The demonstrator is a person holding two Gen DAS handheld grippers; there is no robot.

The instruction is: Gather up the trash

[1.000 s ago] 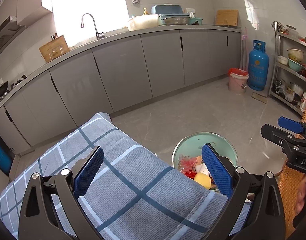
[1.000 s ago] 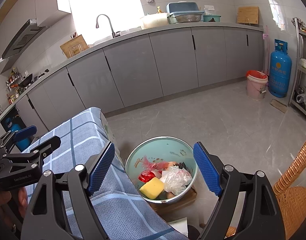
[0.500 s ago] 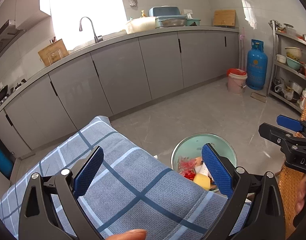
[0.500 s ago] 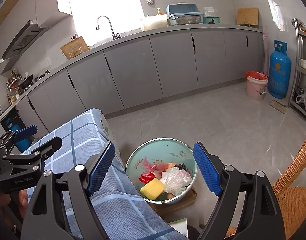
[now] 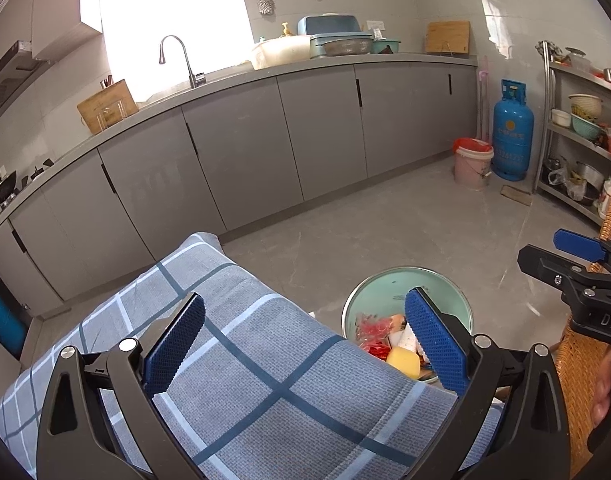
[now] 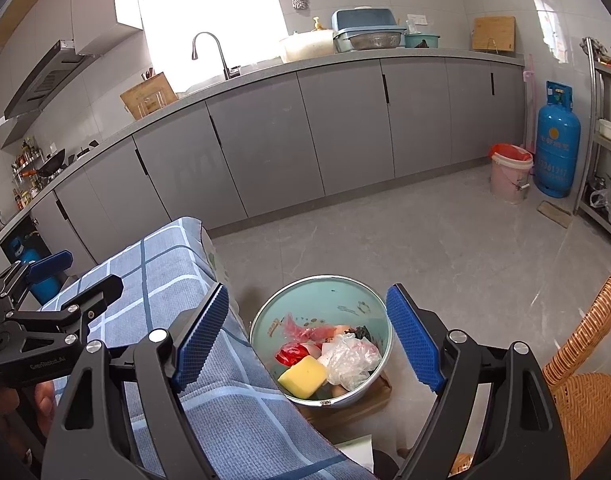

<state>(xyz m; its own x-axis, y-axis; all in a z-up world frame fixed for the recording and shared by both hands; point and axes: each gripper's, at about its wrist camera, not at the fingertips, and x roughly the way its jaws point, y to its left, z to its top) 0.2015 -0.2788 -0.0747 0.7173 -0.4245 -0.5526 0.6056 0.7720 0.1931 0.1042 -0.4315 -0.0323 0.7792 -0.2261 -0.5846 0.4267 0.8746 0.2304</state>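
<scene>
The right tool (image 6: 307, 338) hangs with its blue ribbed pads spread wide and nothing between them, aimed down over the pale green round metal basin (image 6: 325, 284) that sits low beside the surface. The left tool (image 5: 305, 338) is likewise wide open and empty, poised above the grey-blue checked cloth (image 5: 265, 380) that covers the surface; in its own view the basin (image 5: 385, 280) shows only past the cloth's edge, partly hidden by the right-hand pad.

The trash lies heaped in the near half of the basin, which appears to rest on a brown wooden board (image 6: 357, 408) on the grey tiled floor (image 6: 425, 248). Uppermost are a yellow rectangular sponge block (image 6: 303, 376), a crumpled clear plastic bag (image 6: 351, 356) touching it, and red and pink plastic wrappers (image 6: 301, 338) behind; something dark and something peach-coloured lie further back, too small to name.

Risks, as I judge them: the pieces are loose, light and overlapping, so pads closing on the plastic bag could drag its neighbours over the rim, or slip off the thin film altogether. If the basin itself is to be lifted, a grip on one side of its thin rim would likely tip it and spill the heap onto the floor. The cloth's hanging edge lies just beside the basin and could snag a pad coming down. A woven wicker chair (image 6: 585, 380) stands near on the other side, narrowing the approach.
</scene>
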